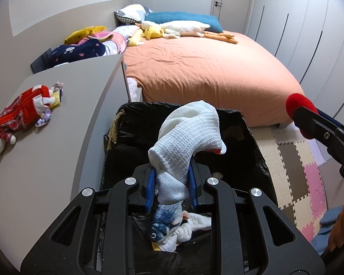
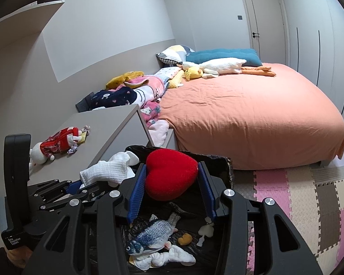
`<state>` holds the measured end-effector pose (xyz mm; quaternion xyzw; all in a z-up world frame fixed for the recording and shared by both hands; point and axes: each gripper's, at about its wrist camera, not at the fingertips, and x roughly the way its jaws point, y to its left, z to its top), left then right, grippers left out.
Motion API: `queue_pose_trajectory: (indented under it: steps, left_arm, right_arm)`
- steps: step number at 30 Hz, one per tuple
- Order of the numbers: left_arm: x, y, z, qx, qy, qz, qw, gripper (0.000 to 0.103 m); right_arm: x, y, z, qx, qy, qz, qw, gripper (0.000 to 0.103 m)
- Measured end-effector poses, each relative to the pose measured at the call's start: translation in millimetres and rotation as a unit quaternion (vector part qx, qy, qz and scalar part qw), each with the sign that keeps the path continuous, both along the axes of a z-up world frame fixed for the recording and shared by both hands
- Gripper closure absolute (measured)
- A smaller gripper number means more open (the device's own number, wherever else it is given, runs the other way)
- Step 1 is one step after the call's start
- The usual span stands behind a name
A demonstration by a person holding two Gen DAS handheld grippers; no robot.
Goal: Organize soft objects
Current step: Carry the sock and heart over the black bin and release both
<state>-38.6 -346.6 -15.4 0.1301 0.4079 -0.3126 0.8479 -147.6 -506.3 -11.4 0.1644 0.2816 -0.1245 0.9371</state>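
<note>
Left claw [image 1: 171, 183] clenched on limp white waffle-knit cloth [image 1: 188, 133]; right claw [image 2: 172, 190] clamping squashy red heart-shaped plush cushion [image 2: 170, 177]. Both above black-lined bin [image 1: 259, 160]. Light, compressible; best pinched mid-body.

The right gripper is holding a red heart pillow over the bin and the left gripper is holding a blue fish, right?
Not quite. The left gripper holds a white cloth, as the left wrist view shows; the blue fish lies inside the bin. The right gripper does hold the red heart pillow.

Orange bed [image 1: 206, 68], foam floor mat [image 2: 309, 197]
</note>
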Motion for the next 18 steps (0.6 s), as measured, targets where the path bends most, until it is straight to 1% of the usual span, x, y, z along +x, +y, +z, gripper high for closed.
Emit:
queue_pose_trajectory:
  steps: [14,17,18]
  left_arm:
    - [2,-5,-10,0.012,0.016,-0.015,0.9997,0.08]
    - [4,-4,-12,0.011,0.027,-0.021,0.9993,0.078]
    - [4,-4,-12,0.009,0.034,-0.026,0.999,0.069]
  right_arm:
    - [9,-4,-7,0.005,0.01,-0.002,1.0,0.056]
    - [10,-4,-7,0.006,0.01,-0.002,1.0,0.056]
    - [10,-4,-7,0.007,0.01,-0.002,1.0,0.056]
